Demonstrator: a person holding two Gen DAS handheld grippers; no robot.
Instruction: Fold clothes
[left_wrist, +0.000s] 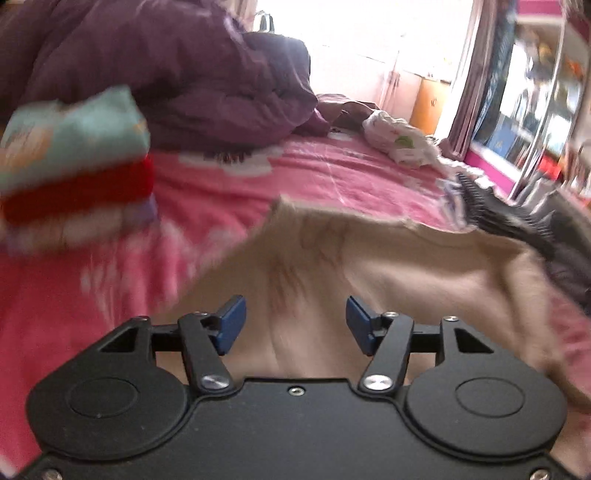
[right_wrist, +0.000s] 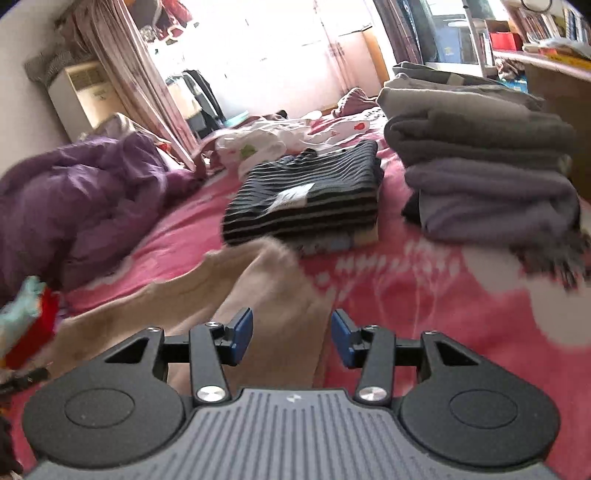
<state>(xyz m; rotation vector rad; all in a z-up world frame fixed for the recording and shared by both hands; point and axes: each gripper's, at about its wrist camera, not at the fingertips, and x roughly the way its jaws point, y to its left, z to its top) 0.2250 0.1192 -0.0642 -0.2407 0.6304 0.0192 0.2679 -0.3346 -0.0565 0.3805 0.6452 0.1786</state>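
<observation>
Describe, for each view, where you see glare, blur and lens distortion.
Left wrist: window blown out white, folded stack smeared by motion blur, edges bent by the fisheye. Right wrist: window likewise overexposed, beige garment and pink sheet blurred, striped pile sharper.

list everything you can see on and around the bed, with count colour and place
beige garment: one, beige, spread unfolded on the bed under both grippers
striped garment: one, black and grey, folded, mid bed
grey stack: one pile, grey, right of the striped garment
colourful stack: one pile, teal over red over pale, left side
purple duvet: one, purple, bunched at the far left
white printed cloth: one, white, crumpled beyond the striped garment
bed sheet: one, pink with white print
left gripper: black with blue pads, open
right gripper: black with blue pads, open
</observation>
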